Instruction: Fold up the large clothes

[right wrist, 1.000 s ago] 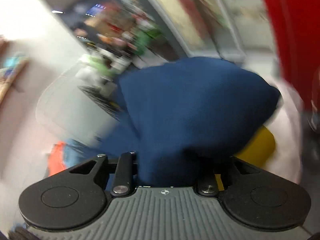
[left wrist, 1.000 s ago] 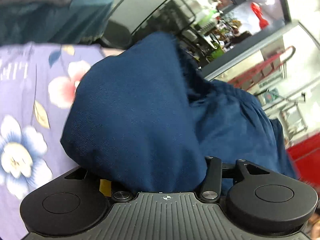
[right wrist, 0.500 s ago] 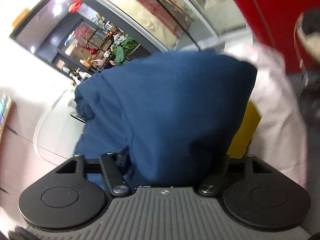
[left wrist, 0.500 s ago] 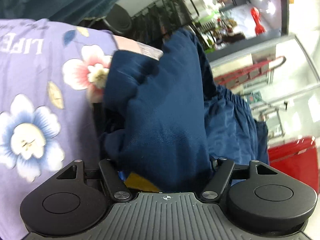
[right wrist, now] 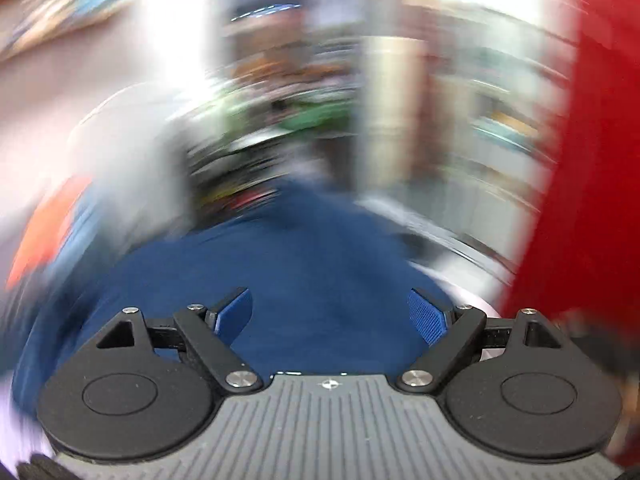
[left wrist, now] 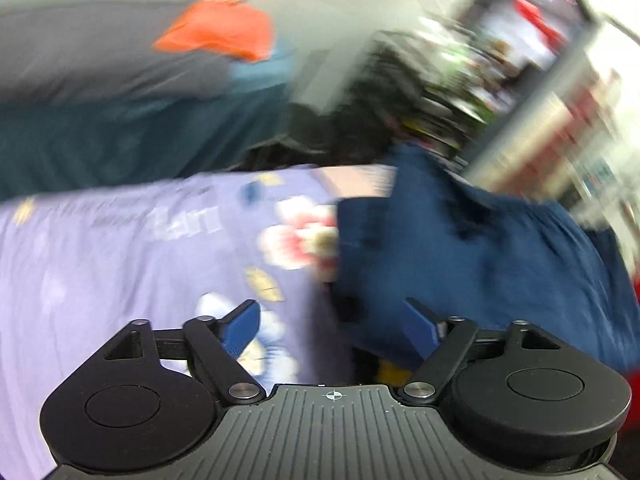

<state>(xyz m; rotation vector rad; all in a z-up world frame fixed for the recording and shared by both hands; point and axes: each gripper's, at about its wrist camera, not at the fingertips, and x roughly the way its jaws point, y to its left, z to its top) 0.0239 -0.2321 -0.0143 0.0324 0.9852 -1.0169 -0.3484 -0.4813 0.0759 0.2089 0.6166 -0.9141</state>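
A dark blue garment (left wrist: pixel 472 248) lies bunched on a lilac flowered cloth (left wrist: pixel 120 264). In the left wrist view it sits at the right, ahead of my left gripper (left wrist: pixel 332 328), which is open and empty with its blue pads spread wide. In the right wrist view the garment (right wrist: pixel 320 272) spreads out under and ahead of my right gripper (right wrist: pixel 330 316), which is also open and empty. Both views are blurred by motion.
An orange cloth (left wrist: pixel 220 28) lies on a grey and teal pile (left wrist: pixel 100 112) at the back left. A dark wire rack (left wrist: pixel 392 92) stands behind the garment. A red surface (right wrist: pixel 592 160) fills the right of the right wrist view.
Both grippers have opened and let go of the blue garment, which has dropped onto the flowered cloth. Both grippers have pulled back from it and are moving fast.
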